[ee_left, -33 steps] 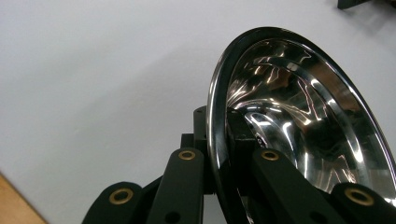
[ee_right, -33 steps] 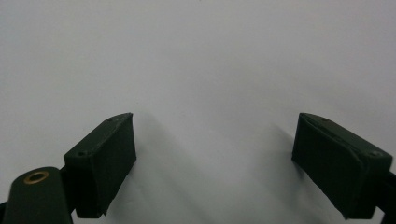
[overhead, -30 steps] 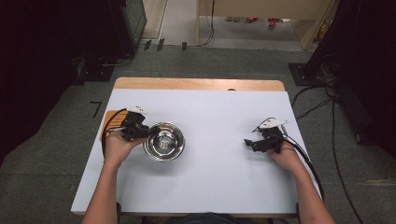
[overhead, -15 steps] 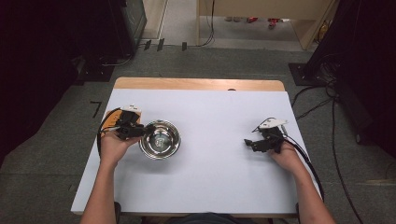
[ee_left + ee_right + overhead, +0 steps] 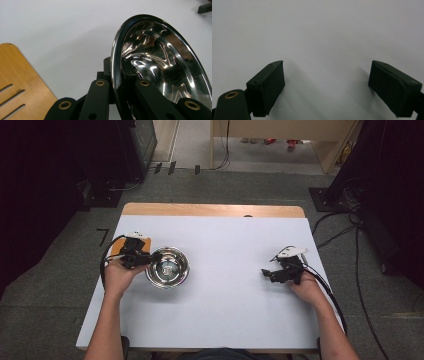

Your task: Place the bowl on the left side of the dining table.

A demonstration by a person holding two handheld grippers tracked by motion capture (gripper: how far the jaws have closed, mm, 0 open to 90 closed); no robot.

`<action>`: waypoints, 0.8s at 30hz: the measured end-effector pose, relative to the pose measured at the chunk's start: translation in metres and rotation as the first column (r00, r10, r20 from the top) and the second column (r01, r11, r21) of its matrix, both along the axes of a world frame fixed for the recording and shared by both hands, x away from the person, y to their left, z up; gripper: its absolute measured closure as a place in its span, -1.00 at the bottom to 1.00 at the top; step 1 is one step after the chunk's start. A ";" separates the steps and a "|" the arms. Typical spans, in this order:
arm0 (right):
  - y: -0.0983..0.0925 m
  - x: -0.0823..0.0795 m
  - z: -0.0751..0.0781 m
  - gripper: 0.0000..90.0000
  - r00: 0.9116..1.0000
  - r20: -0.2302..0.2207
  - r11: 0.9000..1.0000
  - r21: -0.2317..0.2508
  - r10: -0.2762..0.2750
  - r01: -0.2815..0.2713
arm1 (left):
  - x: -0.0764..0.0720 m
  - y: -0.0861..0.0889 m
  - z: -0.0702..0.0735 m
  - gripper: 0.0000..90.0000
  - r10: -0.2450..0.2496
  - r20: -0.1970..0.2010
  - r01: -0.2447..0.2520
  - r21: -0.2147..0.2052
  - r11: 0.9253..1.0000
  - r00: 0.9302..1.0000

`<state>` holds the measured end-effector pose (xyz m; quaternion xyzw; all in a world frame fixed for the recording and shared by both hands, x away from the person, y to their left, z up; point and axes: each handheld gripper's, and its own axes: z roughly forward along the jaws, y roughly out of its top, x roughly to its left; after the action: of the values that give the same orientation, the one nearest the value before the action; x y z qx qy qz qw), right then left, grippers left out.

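Steel bowl (image 5: 167, 266): left side of white worktop (image 5: 225, 310), rim pinched.
Left claw (image 5: 145, 259): you're clamped on bowl rim.
Right claw (image 5: 266, 273): you're holding it spread wide, empty, well apart.

A white tabletop (image 5: 225, 310) showed a wooden strip along its far edge; a slotted wooden board (image 5: 17, 82) lay at its left side
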<state>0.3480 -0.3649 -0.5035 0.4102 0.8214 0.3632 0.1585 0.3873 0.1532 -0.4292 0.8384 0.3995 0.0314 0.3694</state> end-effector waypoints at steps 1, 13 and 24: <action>0.000 0.000 0.000 -0.71 1.000 0.000 1.000 0.001 0.000 0.000 | 0.000 0.001 0.000 0.93 0.003 0.001 -0.003 0.000 1.000 1.000; 0.000 0.000 0.000 -0.71 1.000 0.000 1.000 0.000 0.000 0.000 | 0.005 0.012 -0.004 0.93 0.052 0.001 -0.052 -0.006 0.999 0.999; 0.000 0.000 0.000 -0.71 1.000 0.000 1.000 0.000 0.000 0.000 | 0.008 0.019 -0.007 0.93 0.098 -0.007 -0.098 -0.006 0.995 0.995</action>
<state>0.3480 -0.3649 -0.5035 0.4102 0.8213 0.3634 0.1584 0.3950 0.1727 -0.4358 0.8167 0.4413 0.0456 0.3690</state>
